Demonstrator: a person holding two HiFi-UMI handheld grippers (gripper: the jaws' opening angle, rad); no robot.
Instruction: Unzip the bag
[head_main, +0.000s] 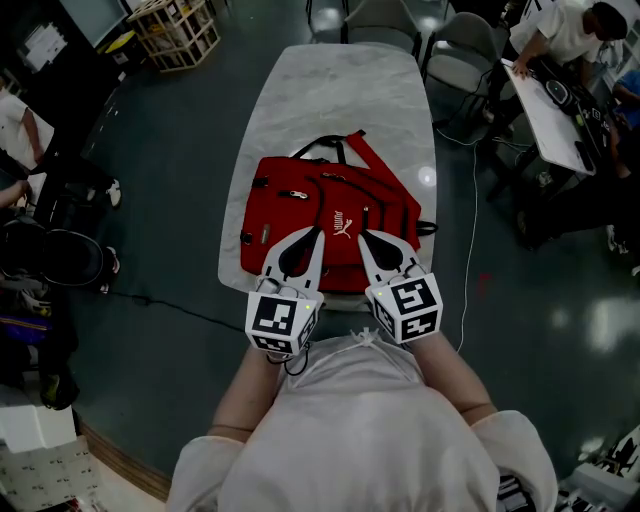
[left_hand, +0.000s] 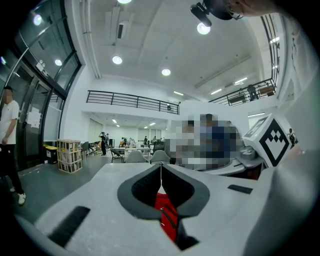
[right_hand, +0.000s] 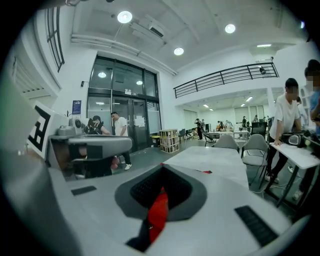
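A red backpack (head_main: 330, 215) lies flat on the near half of a marble table (head_main: 330, 90), its black and red straps at the far side. Zipper lines with small pulls (head_main: 293, 194) run across its top. My left gripper (head_main: 318, 232) and right gripper (head_main: 362, 235) hover side by side over the bag's near part, both pointing away from me. Each is shut, with its tips meeting and nothing between them. In the left gripper view the jaws (left_hand: 161, 165) close over a strip of the red bag (left_hand: 165, 212) below. The right gripper view (right_hand: 163, 167) shows the same red fabric (right_hand: 159, 212).
Grey chairs (head_main: 465, 50) stand at the table's far end. A wooden crate (head_main: 180, 30) sits far left. A person leans over a white desk (head_main: 545, 110) to the right. A cable (head_main: 472, 220) runs along the floor beside the table. More people stand at left.
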